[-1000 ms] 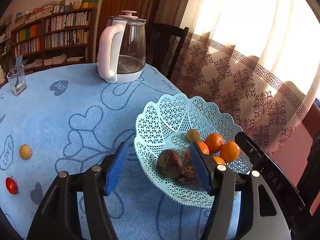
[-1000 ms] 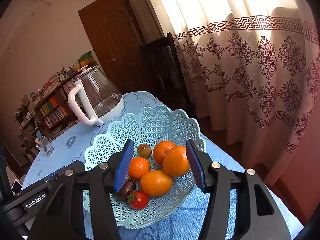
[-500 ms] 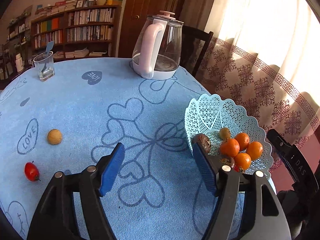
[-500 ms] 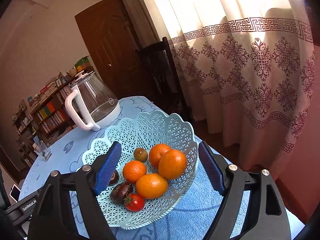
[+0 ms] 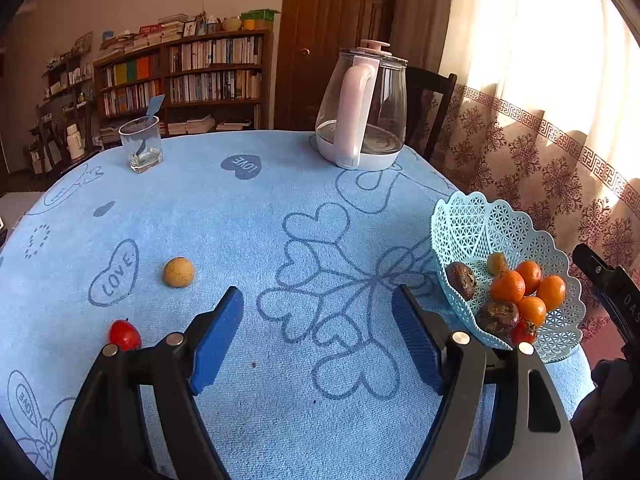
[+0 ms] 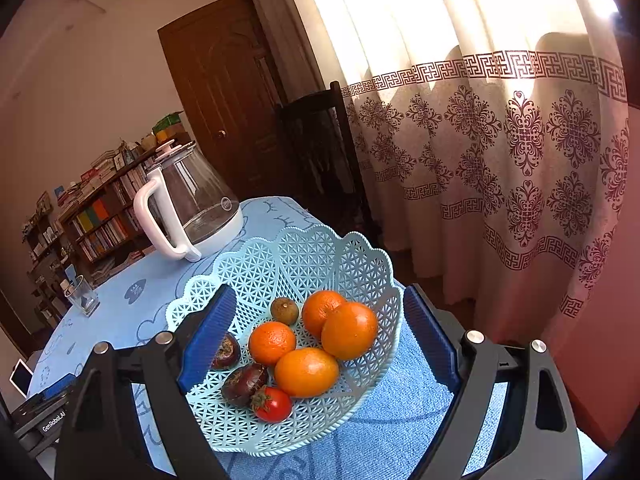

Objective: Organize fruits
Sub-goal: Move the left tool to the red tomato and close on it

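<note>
A round table under a blue cloth (image 5: 248,216) printed with hearts stands in a sitting room with a bookshelf, a brown door and a patterned curtain.

In the left wrist view the left gripper (image 5: 318,332) hangs over bare cloth, its jaws having just been opening, with nothing between the blue pads. Two fruits are not yet gathered: a small tan fruit (image 5: 179,272) lies ahead and to the left of the left pad, and a red tomato (image 5: 125,335) sits just beside the outside of the left finger, nearer the camera. Both are round, so no long axis matters; what counts is that both lie left of the jaw line, well apart from the basket (image 5: 472,224) on the right edge of the table. A glass kettle (image 5: 364,112) and a drinking glass (image 5: 141,144) stand at the far side.

In the right wrist view the right gripper (image 6: 316,330) hovers above the same basket (image 6: 304,248), jaws spread and released, gripping nothing. Below it lie four oranges (image 6: 350,330), a small brown fruit (image 6: 284,310), two dark fruits and a tomato (image 6: 274,404).

By my judgement the left hand is the nearer to the loose fruits and should swing left.
</note>
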Motion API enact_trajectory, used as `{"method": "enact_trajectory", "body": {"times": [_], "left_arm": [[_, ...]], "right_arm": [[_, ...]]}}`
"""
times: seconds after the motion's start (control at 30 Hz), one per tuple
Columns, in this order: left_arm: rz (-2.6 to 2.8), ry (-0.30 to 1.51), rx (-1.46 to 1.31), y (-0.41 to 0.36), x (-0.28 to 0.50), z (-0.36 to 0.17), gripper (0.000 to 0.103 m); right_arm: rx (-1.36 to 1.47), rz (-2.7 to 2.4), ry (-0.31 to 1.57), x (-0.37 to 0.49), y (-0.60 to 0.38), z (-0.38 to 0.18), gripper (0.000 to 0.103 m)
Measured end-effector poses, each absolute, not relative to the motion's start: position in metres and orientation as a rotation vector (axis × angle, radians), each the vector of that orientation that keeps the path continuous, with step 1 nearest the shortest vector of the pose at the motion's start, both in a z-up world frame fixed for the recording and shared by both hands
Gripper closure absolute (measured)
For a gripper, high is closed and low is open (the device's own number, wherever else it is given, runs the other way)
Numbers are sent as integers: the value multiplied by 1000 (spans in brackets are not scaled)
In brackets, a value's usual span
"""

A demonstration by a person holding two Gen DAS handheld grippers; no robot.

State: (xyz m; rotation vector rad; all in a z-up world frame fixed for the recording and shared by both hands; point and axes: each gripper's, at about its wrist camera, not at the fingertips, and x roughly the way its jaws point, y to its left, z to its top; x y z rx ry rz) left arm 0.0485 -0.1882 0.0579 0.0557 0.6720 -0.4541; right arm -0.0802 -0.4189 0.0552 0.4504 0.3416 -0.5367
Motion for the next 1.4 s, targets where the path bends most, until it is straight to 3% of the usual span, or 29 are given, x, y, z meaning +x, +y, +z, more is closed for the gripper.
{"method": "enact_trajectory", "body": {"times": [0.27, 0.37, 0.93, 1.4], "left_arm": [[-390, 673, 6, -154, 53, 58, 25], [-361, 682, -13, -141, 56, 57, 25], [-174, 692, -30, -78, 63, 42, 25], [-127, 807, -28, -68, 83, 21, 27]], "right_arm": [[387, -538, 325, -80, -406, 60, 16], [367, -542, 307, -82, -402, 62, 8], [285, -526, 286, -81, -387, 67, 8], [277, -514, 296, -79, -386, 65, 8]]}}
